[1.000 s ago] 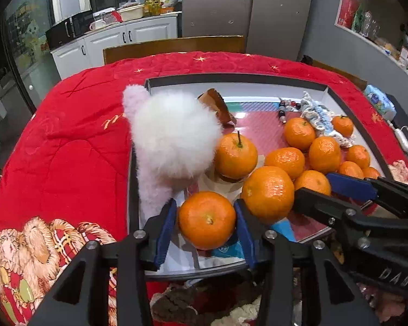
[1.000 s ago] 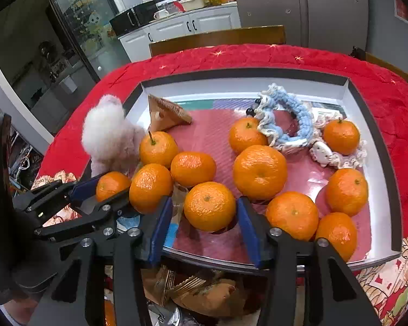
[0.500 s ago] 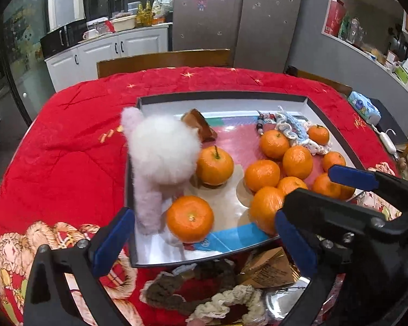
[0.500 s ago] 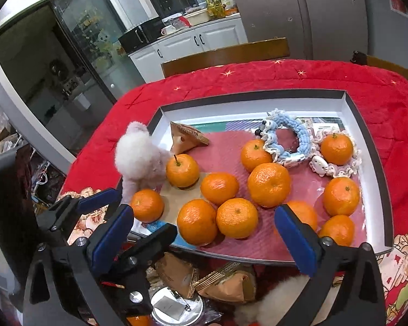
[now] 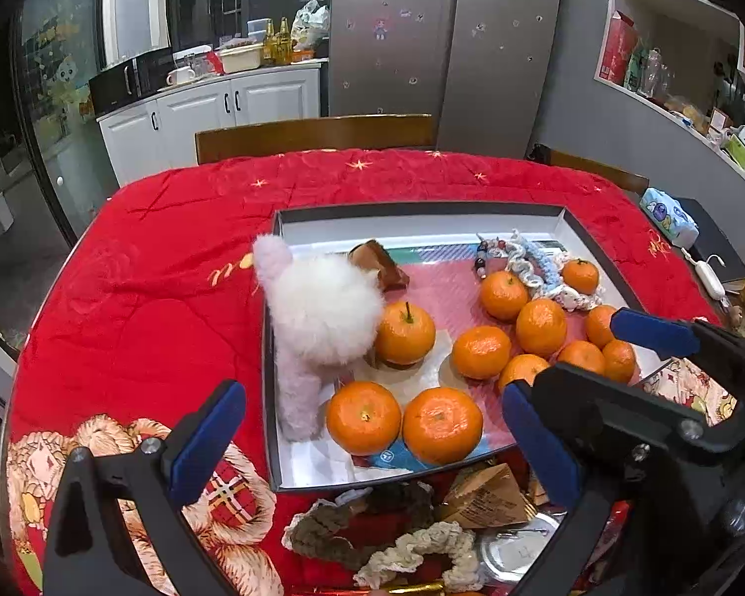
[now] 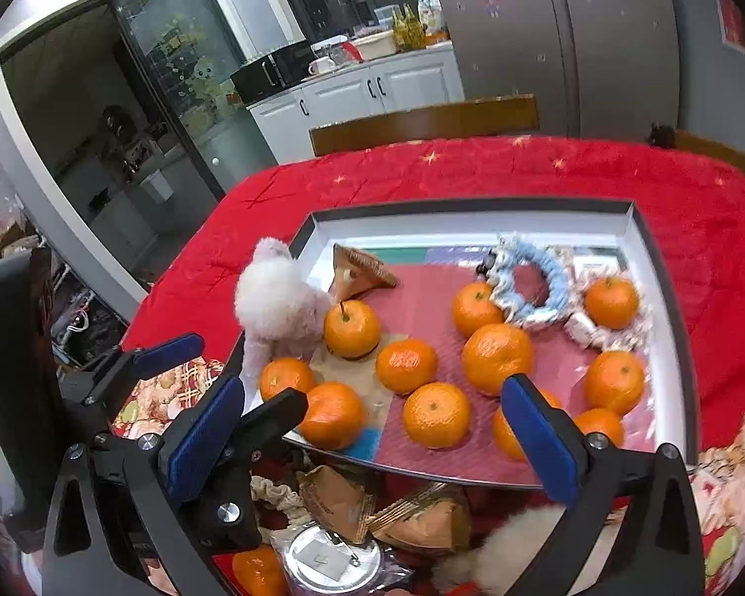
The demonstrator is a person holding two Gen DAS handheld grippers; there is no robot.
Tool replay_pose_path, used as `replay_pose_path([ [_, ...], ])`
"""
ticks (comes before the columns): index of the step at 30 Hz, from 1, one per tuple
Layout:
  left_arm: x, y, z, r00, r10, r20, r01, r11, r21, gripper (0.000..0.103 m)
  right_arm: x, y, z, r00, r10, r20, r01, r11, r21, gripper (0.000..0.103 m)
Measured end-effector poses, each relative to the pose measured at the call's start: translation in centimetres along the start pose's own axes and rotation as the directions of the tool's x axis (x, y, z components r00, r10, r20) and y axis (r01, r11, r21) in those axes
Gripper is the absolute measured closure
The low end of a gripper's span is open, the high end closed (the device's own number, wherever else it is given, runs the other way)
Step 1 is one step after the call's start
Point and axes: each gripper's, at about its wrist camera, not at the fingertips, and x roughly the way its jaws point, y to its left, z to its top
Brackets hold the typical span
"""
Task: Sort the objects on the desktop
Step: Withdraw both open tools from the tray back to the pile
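A dark-rimmed tray point(image 5: 422, 208) point(image 6: 472, 206) on the red tablecloth holds several oranges, a fluffy white plush toy point(image 5: 323, 318) point(image 6: 278, 303), a blue crocheted ring point(image 5: 531, 263) point(image 6: 531, 288) and a brown triangular packet point(image 5: 380, 265) point(image 6: 360, 273). My left gripper point(image 5: 372, 392) point(image 6: 251, 370) hangs open above the tray's near left corner, over an orange point(image 5: 363, 417) that lies free beside the plush. My right gripper point(image 6: 372, 382) point(image 5: 576, 347) is open too, above the tray's near edge, with an orange point(image 6: 436, 414) lying loose below it. Neither gripper touches anything.
Below the tray's near edge lie brown packets point(image 5: 486, 496) point(image 6: 333, 501), crocheted scrunchies point(image 5: 412, 551), a round metal lid point(image 6: 333, 556) and a stray orange point(image 6: 258, 571). A wooden chair back point(image 5: 313, 134) stands behind the table. A white cable point(image 5: 710, 278) lies at the right edge.
Both grippers, which each had an orange between their pads, have opened wide. Both have lifted up and back from the tray, and the two oranges stay in it.
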Motion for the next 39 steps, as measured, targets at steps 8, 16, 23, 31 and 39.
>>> replay_pose_path([
  [8,-5.6,-1.7,0.7,0.996,-0.016,0.093,0.013,0.999,0.036,0.000,-4.1,0.6,0.5,0.998,0.004,0.065,-0.005,1.000,0.018,0.000],
  [16,-14.1,-3.8,-1.1,0.968,0.039,0.250,-0.069,0.991,0.112,0.000,-10.6,2.7,-0.2,0.986,-0.002,0.164,0.007,0.999,-0.031,0.000],
  [23,-21.2,-5.7,-7.0,0.906,0.052,0.419,-0.125,0.981,0.149,0.000,-16.2,4.3,-4.1,0.966,-0.021,0.259,0.035,0.998,-0.053,0.000],
  [31,-21.9,-7.0,-15.6,0.895,0.075,0.441,-0.115,0.991,0.064,0.000,-21.1,5.1,-12.8,0.872,-0.152,0.465,0.194,0.980,-0.042,0.000],
  [39,-18.4,-5.5,-19.1,0.892,0.081,0.444,-0.097,0.995,0.012,0.000,-20.7,4.3,-19.8,0.794,-0.213,0.569,0.300,0.952,-0.061,0.000],
])
